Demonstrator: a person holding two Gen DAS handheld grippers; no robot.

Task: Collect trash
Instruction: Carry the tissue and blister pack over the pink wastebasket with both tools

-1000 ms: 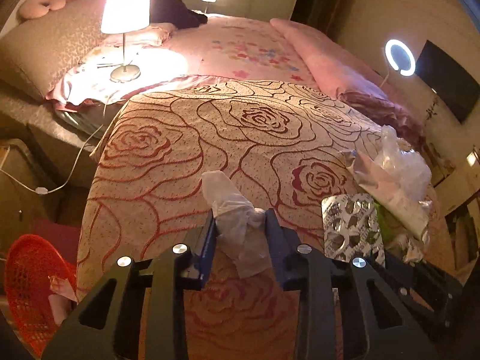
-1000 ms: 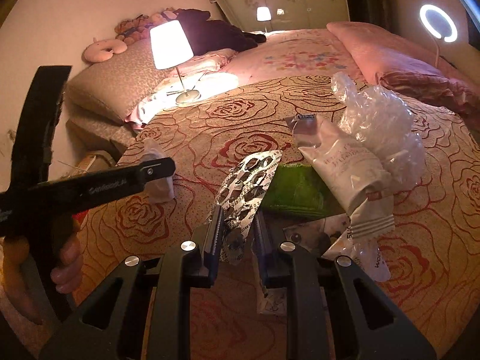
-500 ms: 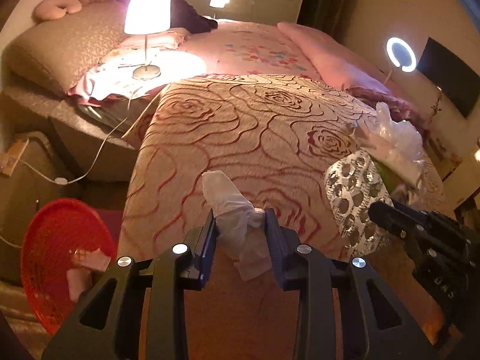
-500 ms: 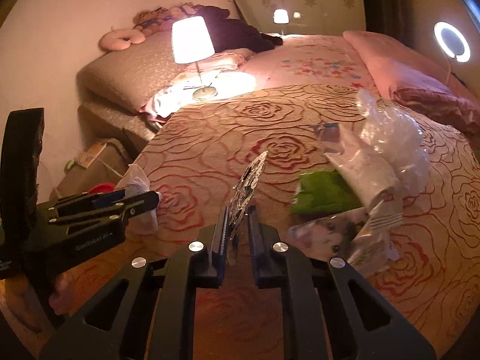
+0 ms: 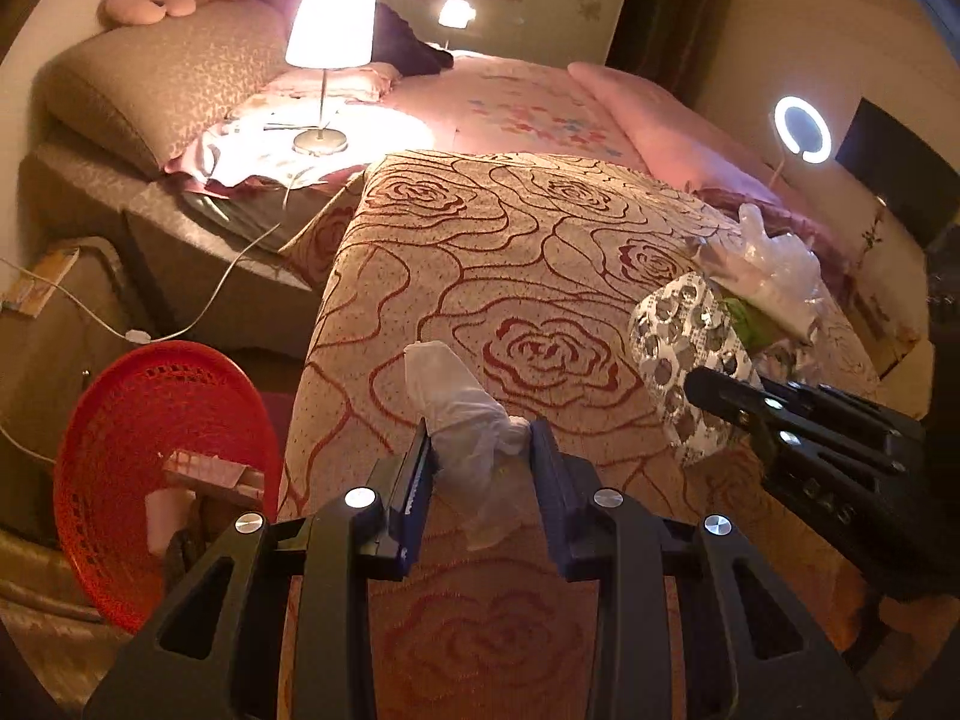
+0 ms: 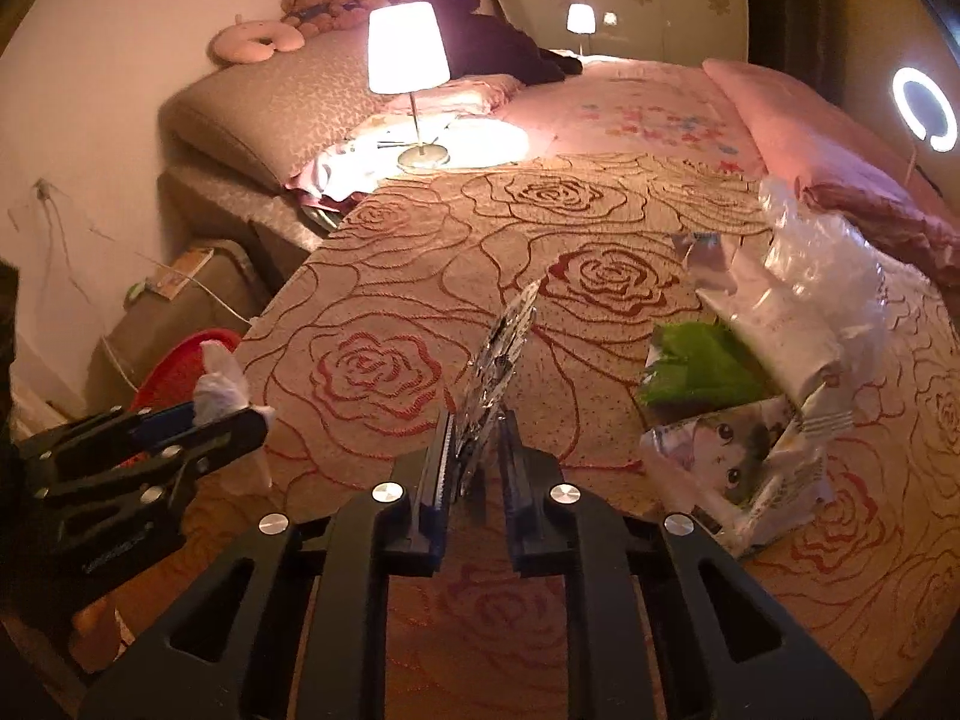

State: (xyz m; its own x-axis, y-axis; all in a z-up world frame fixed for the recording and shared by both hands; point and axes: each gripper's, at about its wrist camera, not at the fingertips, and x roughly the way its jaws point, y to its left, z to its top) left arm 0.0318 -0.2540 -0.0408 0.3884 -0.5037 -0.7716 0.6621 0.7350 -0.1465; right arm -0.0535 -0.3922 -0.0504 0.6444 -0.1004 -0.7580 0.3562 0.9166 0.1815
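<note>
My left gripper (image 5: pixel 480 438) is shut on a crumpled white plastic glove (image 5: pixel 462 414) and holds it above the rose-patterned bed cover (image 5: pixel 510 276). It also shows in the right wrist view (image 6: pixel 228 414) at the left. My right gripper (image 6: pixel 477 438) is shut on a silver blister pack (image 6: pixel 501 360), held edge-on above the cover; the pack also shows in the left wrist view (image 5: pixel 684 354). A red basket (image 5: pixel 150 450) with some trash in it stands on the floor left of the bed. More trash lies on the cover: a green wrapper (image 6: pixel 696 366), a white pouch (image 6: pixel 774 330), clear plastic (image 6: pixel 822 252), a cat-print packet (image 6: pixel 738 462).
A lit lamp (image 5: pixel 330 54) stands on a low bedside surface, its cable (image 5: pixel 180 324) running down to the floor near the basket. Pink bedding (image 5: pixel 540 108) lies beyond the cover. A ring light (image 5: pixel 801 129) glows at the right wall.
Both grippers have lifted and drawn back to the left with their trash. The red basket has come further into the left wrist view. The blister pack is off the cover.
</note>
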